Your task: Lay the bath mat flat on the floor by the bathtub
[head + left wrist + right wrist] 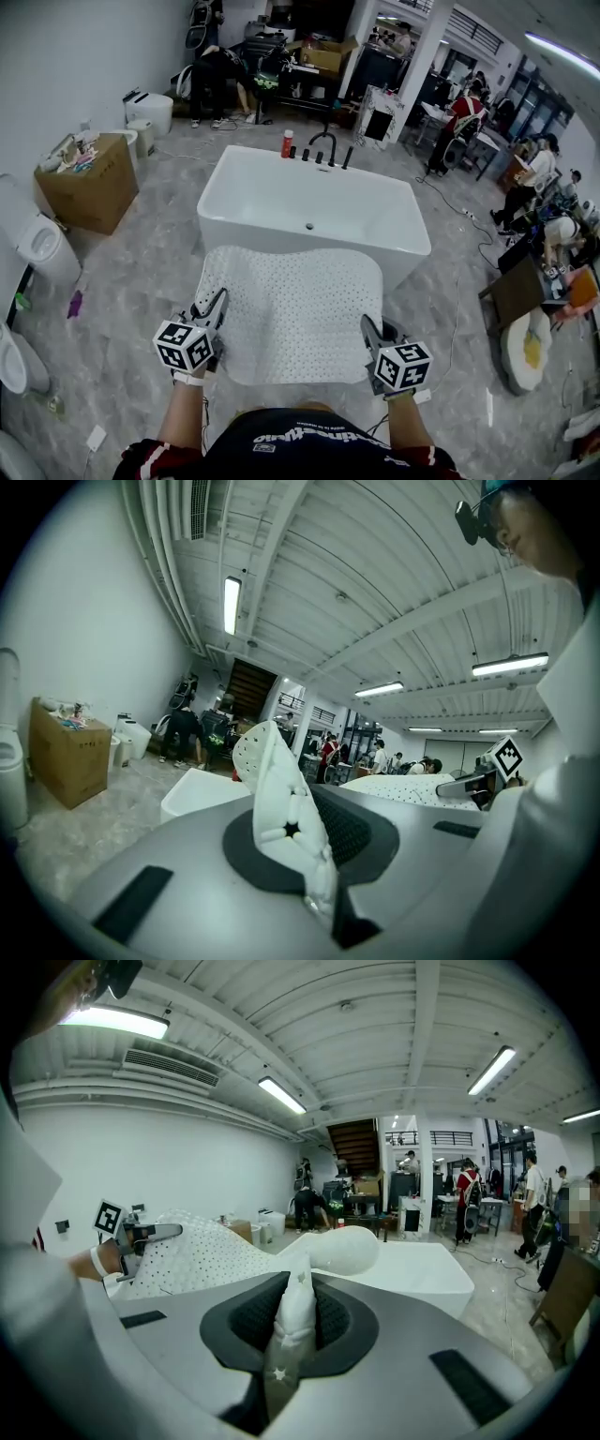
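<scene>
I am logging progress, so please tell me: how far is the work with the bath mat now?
Done: the bath mat is picked up and spread open. In hand: left gripper and right gripper each clamp a near corner, holding it before the bathtub. Left: lower it flat onto the floor.

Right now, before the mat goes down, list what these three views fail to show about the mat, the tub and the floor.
Floor beside the bathtub: head view, covered by the held-up bath mat.
Mat's far edge, resting on the tub rim or clear of it: no view settles it; the mat's own folds block both gripper views.
Label of the red bottle on the tub's far rim: head view, too small.
</scene>
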Action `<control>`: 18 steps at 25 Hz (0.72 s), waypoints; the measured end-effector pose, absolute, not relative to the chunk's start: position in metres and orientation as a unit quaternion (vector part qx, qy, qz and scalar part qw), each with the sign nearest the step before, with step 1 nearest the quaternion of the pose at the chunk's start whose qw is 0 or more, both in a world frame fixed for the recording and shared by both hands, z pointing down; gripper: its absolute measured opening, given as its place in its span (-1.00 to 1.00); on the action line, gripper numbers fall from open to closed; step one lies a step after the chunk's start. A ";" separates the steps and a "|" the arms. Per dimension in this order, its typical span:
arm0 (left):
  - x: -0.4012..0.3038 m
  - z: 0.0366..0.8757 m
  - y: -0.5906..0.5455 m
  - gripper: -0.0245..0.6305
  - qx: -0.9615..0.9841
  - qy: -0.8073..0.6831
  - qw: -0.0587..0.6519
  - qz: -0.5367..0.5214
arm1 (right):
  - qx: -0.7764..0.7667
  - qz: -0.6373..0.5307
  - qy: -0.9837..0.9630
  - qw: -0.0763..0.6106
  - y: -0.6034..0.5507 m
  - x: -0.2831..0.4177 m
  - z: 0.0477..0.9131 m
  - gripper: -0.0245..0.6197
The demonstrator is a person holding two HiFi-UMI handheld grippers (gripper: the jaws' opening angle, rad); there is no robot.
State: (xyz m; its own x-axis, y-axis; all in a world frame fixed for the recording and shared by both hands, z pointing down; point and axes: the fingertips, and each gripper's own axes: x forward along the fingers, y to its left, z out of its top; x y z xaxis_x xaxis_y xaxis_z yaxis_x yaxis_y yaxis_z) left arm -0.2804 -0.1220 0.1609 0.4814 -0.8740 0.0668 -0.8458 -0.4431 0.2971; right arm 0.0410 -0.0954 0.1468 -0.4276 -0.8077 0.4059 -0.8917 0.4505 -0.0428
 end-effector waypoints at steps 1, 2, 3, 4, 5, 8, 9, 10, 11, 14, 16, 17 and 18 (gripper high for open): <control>-0.280 0.162 -0.123 -0.84 0.847 -0.508 0.148 -0.048 | 0.509 0.128 -0.835 0.165 -0.096 0.042 0.148 -0.78; -0.280 0.162 -0.123 -0.84 0.847 -0.509 0.148 -0.047 | 0.509 0.129 -0.835 0.165 -0.097 0.043 0.148 -0.78; -0.279 0.163 -0.125 -0.84 0.846 -0.509 0.149 -0.046 | 0.509 0.130 -0.835 0.164 -0.098 0.045 0.150 -0.78; -0.277 0.164 -0.127 -0.84 0.846 -0.510 0.149 -0.046 | 0.510 0.131 -0.834 0.163 -0.099 0.047 0.151 -0.78; -0.276 0.165 -0.129 -0.84 0.846 -0.510 0.148 -0.045 | 0.510 0.131 -0.834 0.162 -0.102 0.049 0.153 -0.78; -0.270 0.166 -0.137 -0.84 0.847 -0.510 0.146 -0.042 | 0.509 0.134 -0.835 0.159 -0.112 0.054 0.158 -0.78; -0.268 0.166 -0.139 -0.84 0.847 -0.510 0.145 -0.040 | 0.508 0.135 -0.836 0.158 -0.115 0.055 0.159 -0.78; -0.265 0.165 -0.141 -0.84 0.847 -0.510 0.143 -0.038 | 0.507 0.136 -0.837 0.157 -0.119 0.057 0.159 -0.78; -0.263 0.164 -0.144 -0.84 0.847 -0.511 0.142 -0.035 | 0.506 0.136 -0.838 0.155 -0.124 0.059 0.158 -0.78; -0.259 0.160 -0.154 -0.84 0.845 -0.515 0.140 -0.032 | 0.503 0.136 -0.841 0.148 -0.138 0.063 0.158 -0.78; -0.255 0.159 -0.164 -0.84 0.844 -0.518 0.138 -0.030 | 0.500 0.136 -0.843 0.144 -0.149 0.068 0.158 -0.78; -0.251 0.158 -0.169 -0.84 0.843 -0.520 0.136 -0.028 | 0.499 0.136 -0.844 0.142 -0.155 0.072 0.158 -0.78; -0.248 0.158 -0.175 -0.84 0.842 -0.522 0.134 -0.027 | 0.497 0.136 -0.845 0.141 -0.161 0.076 0.159 -0.78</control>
